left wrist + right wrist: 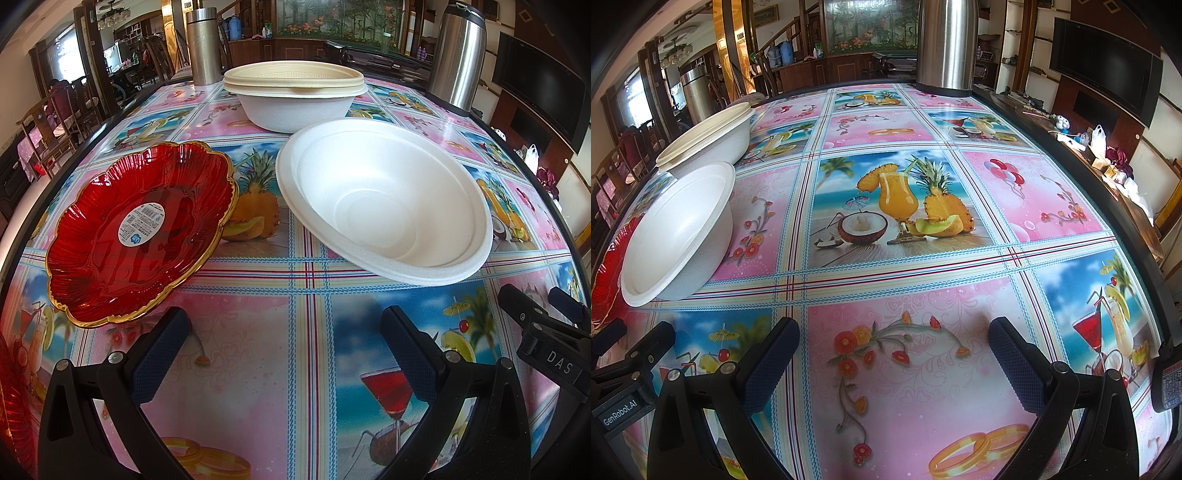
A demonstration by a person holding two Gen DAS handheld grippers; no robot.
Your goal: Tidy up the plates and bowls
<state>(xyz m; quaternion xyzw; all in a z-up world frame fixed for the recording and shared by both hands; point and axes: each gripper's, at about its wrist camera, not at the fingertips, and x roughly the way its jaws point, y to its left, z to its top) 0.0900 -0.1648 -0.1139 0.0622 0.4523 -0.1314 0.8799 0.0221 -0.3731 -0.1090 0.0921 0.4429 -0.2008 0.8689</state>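
Left claw (284, 354): pads spread wide apart, empty, low over the surface (258, 369), aimed toward 12 o'clock between the red plate and the white bowl.
Right claw (892, 362): pads likewise wide apart, nothing between them, over bare patterned cloth at the near edge.
Red plate (140, 236): glass, scalloped gold rim, sticker in the middle; at 10 o'clock from the left claw, near edge seemingly lifted or resting on something red at the far left corner, cannot tell which.
White bowl (384, 206): foam, tilted toward the camera, at 1 o'clock from the left claw; far rim leaning against or just beside the stacked bowls, contact not clear.
Stacked bowls (295, 96): cream bowl nested in a white one, upright at 12 o'clock, beyond the tilted bowl.
Steel flasks: grey flask (205, 44) at 11 o'clock, polished flask (458, 55) at 1 o'clock, both at the far edge.
Done so far: one pair of bowls nested, by the look of it.
Left to do: probably loose white bowl onto the stack, red plate to its own place; neither gripped yet.
Stage: judged early to middle.
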